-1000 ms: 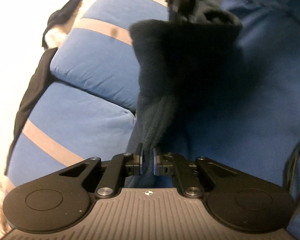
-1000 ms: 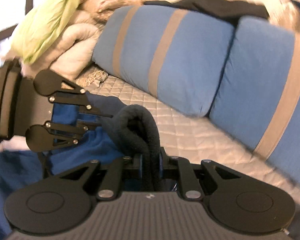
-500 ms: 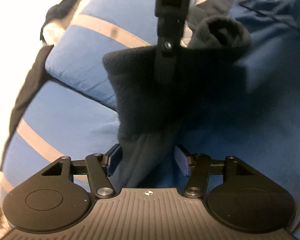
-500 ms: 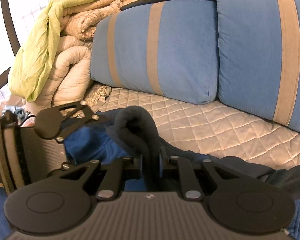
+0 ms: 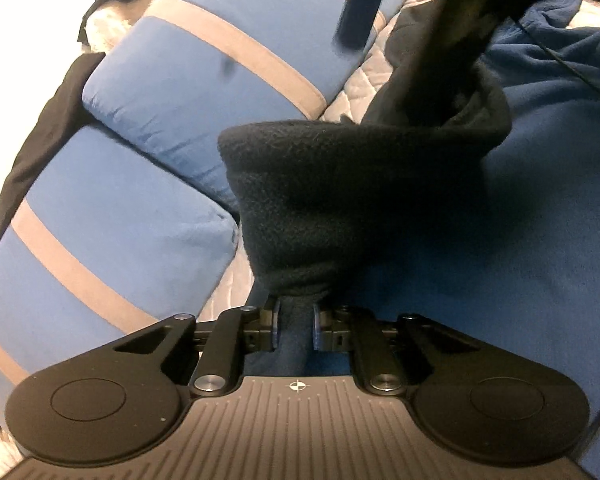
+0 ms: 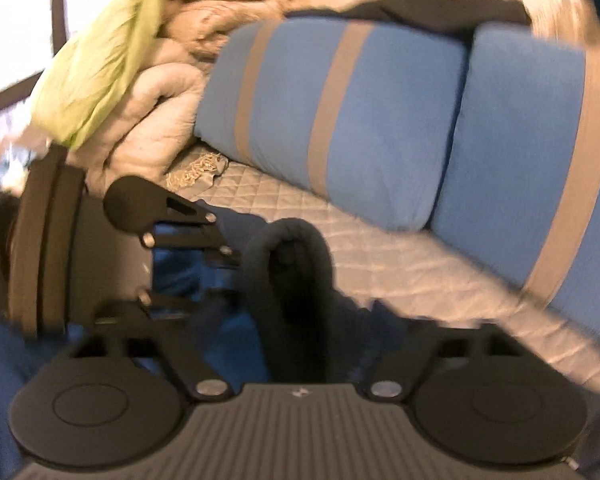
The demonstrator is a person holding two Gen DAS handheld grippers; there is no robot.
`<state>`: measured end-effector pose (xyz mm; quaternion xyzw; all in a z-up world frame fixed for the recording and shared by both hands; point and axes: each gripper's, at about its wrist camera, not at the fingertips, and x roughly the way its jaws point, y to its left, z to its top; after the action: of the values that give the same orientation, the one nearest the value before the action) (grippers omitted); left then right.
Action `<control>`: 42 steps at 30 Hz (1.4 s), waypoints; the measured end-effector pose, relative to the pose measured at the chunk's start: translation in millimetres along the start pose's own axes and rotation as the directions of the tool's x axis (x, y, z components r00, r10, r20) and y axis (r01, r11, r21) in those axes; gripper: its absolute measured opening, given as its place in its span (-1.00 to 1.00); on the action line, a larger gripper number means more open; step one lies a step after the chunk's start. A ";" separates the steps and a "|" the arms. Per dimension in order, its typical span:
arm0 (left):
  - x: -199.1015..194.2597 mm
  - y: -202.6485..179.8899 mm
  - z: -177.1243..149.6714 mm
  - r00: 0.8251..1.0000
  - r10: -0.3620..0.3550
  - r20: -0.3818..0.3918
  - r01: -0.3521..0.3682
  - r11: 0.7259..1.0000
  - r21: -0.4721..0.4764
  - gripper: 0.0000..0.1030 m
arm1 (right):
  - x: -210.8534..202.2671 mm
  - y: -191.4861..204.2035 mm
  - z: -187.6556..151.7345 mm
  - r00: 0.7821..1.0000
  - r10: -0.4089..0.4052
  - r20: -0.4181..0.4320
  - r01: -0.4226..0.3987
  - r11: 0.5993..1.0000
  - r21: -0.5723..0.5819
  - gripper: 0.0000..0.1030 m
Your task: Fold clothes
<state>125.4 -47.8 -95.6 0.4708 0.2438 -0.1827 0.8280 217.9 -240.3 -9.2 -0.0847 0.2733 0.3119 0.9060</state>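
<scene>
Mid-fold: the left gripper (image 5: 294, 326), jaws closing, pinches the dark navy fleece garment (image 5: 356, 208) at frame centre; the right gripper (image 6: 300, 344) spreads, releasing it. Next likely needs regripping another edge.

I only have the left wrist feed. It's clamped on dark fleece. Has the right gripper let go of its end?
Observer: The right gripper has its jaws opening wide; the dark fleece fold stands between them, pads not pressing it.
Operator: What's beyond it on that side?
Observer: A pile of bedding with a lime-green sheet on top, left of the blue striped cushions.
Operator: Where does my gripper sit from there?
Observer: The left gripper comes in from the left, reaching the fleece fold; it is blurred there, but in its own view the jaws are closing on the fleece.
</scene>
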 end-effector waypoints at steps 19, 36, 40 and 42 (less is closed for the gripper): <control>4.0 53.3 -11.0 0.982 -0.188 0.030 0.186 0.915 -0.359 -0.74 | 22.6 4.8 -114.6 0.929 -0.370 0.025 0.292 0.688 -0.665 0.95; 39.9 44.4 -37.2 0.959 -0.281 -0.024 0.240 0.858 -0.455 -0.82 | 16.8 -46.5 -42.8 0.973 -0.212 0.086 0.223 0.964 -0.144 0.40; 42.5 44.2 -36.0 0.959 -0.283 -0.024 0.242 0.858 -0.452 -0.82 | 25.2 -46.9 -44.0 0.982 -0.183 0.038 0.187 0.968 -0.169 0.41; 44.5 43.5 -34.2 0.958 -0.284 -0.023 0.244 0.860 -0.449 -0.82 | 30.1 -45.9 -42.6 0.985 -0.173 0.015 0.172 0.967 -0.189 0.41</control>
<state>176.9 0.0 -106.2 0.2405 0.3776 -0.2135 0.8683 246.8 -274.8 -62.0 -0.1943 0.2345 0.2564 0.9173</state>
